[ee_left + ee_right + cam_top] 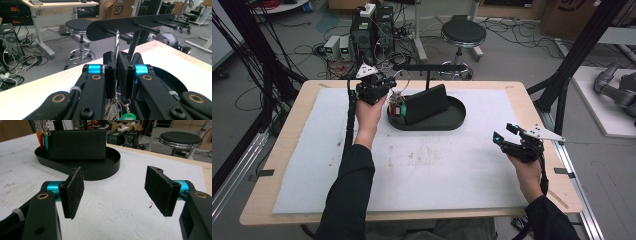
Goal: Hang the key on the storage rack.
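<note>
Key bunch (397, 106) is seen from above at the left end of the black oval tray (452, 122), clamped in the left gripper (384, 92); left gripper view adds a metal ring (117, 41) pinched beside the peg rack (130, 23); right gripper (113, 191) is held with jaws wide apart, empty, over the white mat (432, 165); stool (463, 34) and cables are seen on the floor behind.

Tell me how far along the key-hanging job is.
Done: the left gripper has shut on the key ring and lifted the keys above the tray. In hand: bringing it up to the rack. Left: hooking it on a peg. The right gripper waits open.
</note>
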{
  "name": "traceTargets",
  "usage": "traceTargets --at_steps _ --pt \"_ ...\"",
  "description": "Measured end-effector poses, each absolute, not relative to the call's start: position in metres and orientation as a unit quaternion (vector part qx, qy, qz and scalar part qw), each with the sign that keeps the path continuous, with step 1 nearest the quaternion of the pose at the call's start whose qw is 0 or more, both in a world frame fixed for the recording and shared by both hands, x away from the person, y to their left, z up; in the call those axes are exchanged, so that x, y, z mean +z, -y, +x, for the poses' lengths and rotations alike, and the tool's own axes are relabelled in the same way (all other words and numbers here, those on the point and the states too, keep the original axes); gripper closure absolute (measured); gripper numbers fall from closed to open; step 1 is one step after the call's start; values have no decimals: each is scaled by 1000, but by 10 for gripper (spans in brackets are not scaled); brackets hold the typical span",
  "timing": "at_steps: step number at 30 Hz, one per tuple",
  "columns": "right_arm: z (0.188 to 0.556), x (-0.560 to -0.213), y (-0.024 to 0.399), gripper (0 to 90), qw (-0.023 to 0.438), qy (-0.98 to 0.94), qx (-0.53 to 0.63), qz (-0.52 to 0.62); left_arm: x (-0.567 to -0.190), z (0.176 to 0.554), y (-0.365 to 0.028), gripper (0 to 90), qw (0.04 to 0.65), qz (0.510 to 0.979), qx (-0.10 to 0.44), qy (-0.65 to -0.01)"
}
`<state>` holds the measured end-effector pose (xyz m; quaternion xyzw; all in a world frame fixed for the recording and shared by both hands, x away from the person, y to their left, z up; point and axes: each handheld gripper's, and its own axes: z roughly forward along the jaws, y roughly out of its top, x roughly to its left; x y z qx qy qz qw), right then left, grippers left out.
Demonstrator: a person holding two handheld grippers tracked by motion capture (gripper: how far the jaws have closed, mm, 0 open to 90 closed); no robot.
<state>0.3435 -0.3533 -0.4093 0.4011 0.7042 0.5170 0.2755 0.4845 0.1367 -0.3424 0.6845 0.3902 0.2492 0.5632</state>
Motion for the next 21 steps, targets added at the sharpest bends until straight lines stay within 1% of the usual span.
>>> traceTargets --at_steps 6,8,13,15,21 --pt "344 -410 353 322 276 -706 516 399 -342 483 -138 800 556 686 257 -393" --pt "344 -409 353 323 276 -706 516 399 -343 482 -138 776 553 687 260 -393" --pt "343 -409 353 323 277 -706 516 398 -345 479 -139 673 540 689 272 -399" --pt "344 -409 353 323 277 -706 516 397 -345 476 -139 659 534 692 280 -398" --pt "344 -410 353 322 275 -706 516 399 -346 460 -142 518 529 692 296 -392"
